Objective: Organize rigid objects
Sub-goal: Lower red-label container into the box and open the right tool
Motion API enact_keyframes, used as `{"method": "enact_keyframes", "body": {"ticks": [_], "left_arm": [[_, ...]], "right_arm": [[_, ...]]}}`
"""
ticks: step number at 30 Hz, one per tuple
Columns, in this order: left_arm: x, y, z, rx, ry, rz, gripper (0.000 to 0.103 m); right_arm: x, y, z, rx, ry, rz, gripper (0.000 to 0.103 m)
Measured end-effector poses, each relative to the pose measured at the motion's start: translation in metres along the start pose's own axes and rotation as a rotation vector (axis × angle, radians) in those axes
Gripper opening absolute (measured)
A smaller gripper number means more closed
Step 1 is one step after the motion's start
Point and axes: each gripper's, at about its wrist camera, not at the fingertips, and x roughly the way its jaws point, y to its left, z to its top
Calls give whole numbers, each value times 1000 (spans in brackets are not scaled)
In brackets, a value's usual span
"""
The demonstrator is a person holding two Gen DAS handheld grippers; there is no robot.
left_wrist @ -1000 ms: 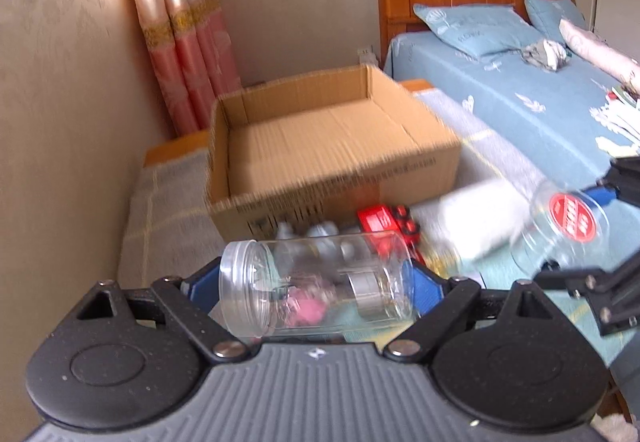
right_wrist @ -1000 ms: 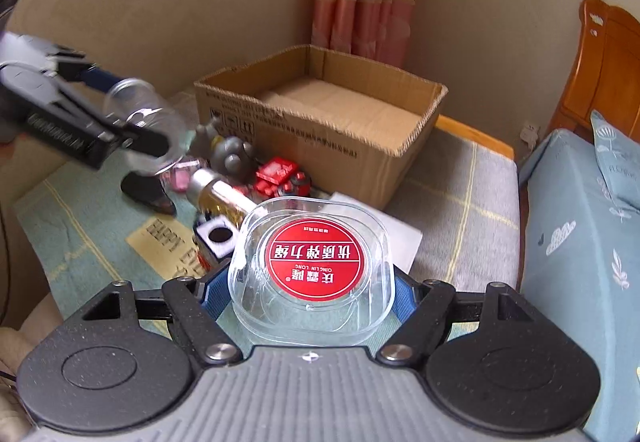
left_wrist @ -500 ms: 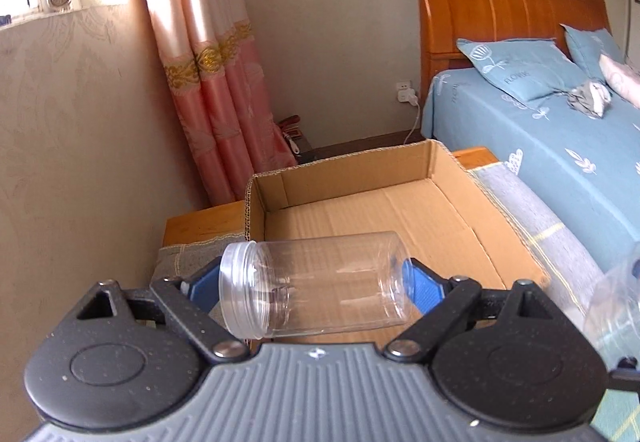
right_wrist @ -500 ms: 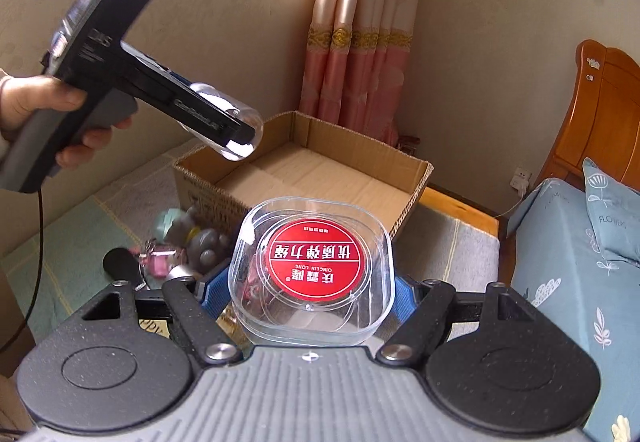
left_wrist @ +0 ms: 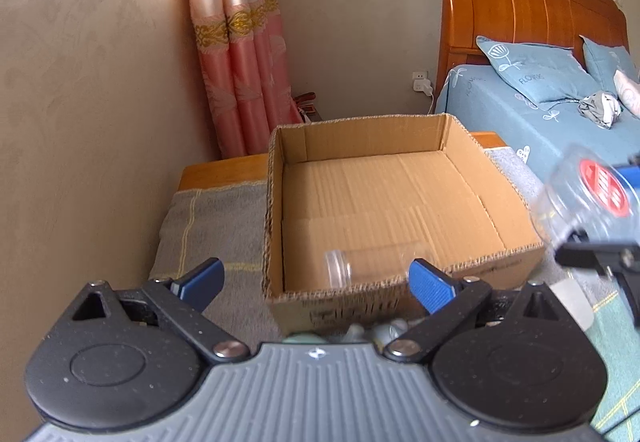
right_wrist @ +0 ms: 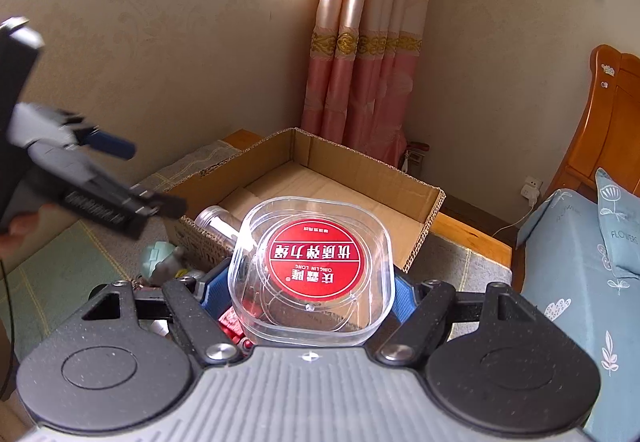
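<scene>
- My left gripper (left_wrist: 316, 284) has just been opening; jaws now wide, nothing pressed between the pads.
- Clear jar (left_wrist: 372, 262) lies on its side inside the cardboard box (left_wrist: 400, 198), at the near wall, released.
- My right gripper (right_wrist: 310, 294) clamps the square clear tub (right_wrist: 310, 266), held just short of the box.
- Tub: light, stiff, thin-walled, slick plastic; likely cracks if squeezed hard. Best held across opposite flat sides.
- Red label (right_wrist: 316, 258), seen upside down: "QING LIN LONG" plus Chinese characters.
</scene>
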Motion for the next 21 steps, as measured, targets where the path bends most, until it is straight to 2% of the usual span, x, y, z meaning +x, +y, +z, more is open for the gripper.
{"method": "enact_keyframes", "body": {"ticks": [6,10,16,19,20,21], "left_arm": [[-14,5,-22,-50,-54,141,99],[-27,13,-35,-95,-94,168,99],[-32,20,-44,-118,-73,184,99],[-33,21,-47,-115,-61,197,99],[-33,21,-48,-117,-60,197,99],[-34,22,-49,-120,-58,197,99]], "right_arm": [[19,-8,18,-1,15,-16,81],[44,-23,34,16,35,-13,81],[85,-45,59,57,75,-31,81],[104,-55,69,85,71,-68,81],[108,-59,72,106,59,-83,82],[111,-64,74,133,43,-93,93]]}}
